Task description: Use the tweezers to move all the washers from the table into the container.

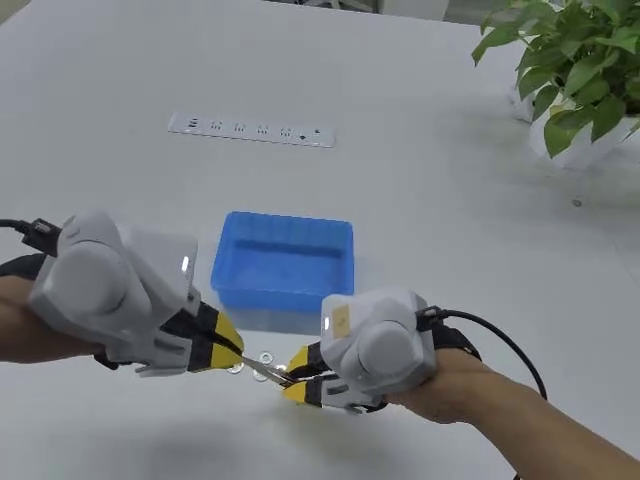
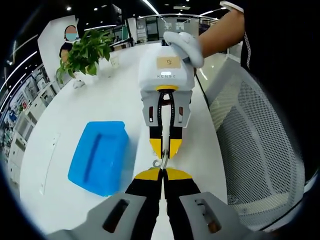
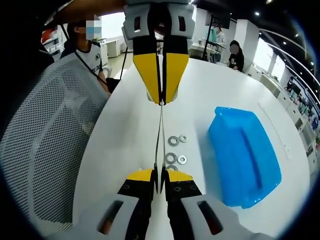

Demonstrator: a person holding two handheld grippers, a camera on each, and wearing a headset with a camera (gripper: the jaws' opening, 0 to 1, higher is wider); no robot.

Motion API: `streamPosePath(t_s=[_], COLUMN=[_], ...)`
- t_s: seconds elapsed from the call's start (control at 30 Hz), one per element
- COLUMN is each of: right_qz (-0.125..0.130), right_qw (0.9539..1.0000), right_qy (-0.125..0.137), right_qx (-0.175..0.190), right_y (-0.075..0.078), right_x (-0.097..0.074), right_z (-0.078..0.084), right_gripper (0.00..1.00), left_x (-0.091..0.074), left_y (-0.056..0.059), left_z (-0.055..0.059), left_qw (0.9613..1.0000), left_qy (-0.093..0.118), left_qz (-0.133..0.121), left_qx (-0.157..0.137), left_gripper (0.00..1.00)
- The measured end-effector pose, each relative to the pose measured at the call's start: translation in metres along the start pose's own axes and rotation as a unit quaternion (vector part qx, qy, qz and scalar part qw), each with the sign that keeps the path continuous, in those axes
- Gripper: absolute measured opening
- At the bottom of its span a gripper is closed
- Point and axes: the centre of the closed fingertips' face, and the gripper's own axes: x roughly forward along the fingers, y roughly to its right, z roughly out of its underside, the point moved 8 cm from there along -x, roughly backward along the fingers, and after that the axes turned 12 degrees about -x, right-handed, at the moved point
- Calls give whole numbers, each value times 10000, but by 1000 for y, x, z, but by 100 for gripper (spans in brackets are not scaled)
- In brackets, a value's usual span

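The thin metal tweezers point(image 1: 266, 371) span the short gap between my two grippers, just above the white table point(image 1: 450, 220). My left gripper point(image 1: 232, 352) is shut on one end and my right gripper point(image 1: 292, 378) is shut on the other. In the right gripper view the tweezers point(image 3: 160, 132) run from my right gripper point(image 3: 159, 175) up to the left gripper point(image 3: 161, 97). Several steel washers point(image 3: 173, 141) lie flat just right of them. The blue container point(image 1: 283, 262) stands behind the grippers and looks empty. In the left gripper view my left gripper point(image 2: 163, 172) meets the right gripper point(image 2: 165, 150) tip to tip.
A white power strip point(image 1: 250, 130) lies farther back on the table. A potted plant point(image 1: 575, 70) stands at the far right corner. A grey mesh chair point(image 3: 55, 140) sits beside the table, with people standing in the background.
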Motion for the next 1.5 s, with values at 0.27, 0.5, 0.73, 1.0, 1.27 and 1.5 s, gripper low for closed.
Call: streamPosePath(t_s=[0.27,0.5,0.73,1.0,1.27,1.5], right_qz=[42,32,20,-10,-4,-2], right_qw=[9999,9999,9998,9999,9998,9998], right_qy=[111,150,176,172,193,202], right_qx=[19,17,18,5,-53,-65], right_y=[1,-1,-5,-9,-9,-9], right_x=[-1,1,4,6,6,6], right_z=[-7,-10,-11,-10,-10,-11], right_gripper=[10,10,10,10,9,9], left_x=[-5,-1,4,12,12,19], left_y=[2,4,8,11,10,8], left_z=[-14,-22,-28,-29,-28,-23], left_qw=[9998,9994,9989,9984,9980,9980], left_qy=[134,195,256,295,340,331], left_qz=[20,68,151,265,343,332], left_qx=[158,281,355,397,413,424], left_gripper=[5,5,5,5,6,9])
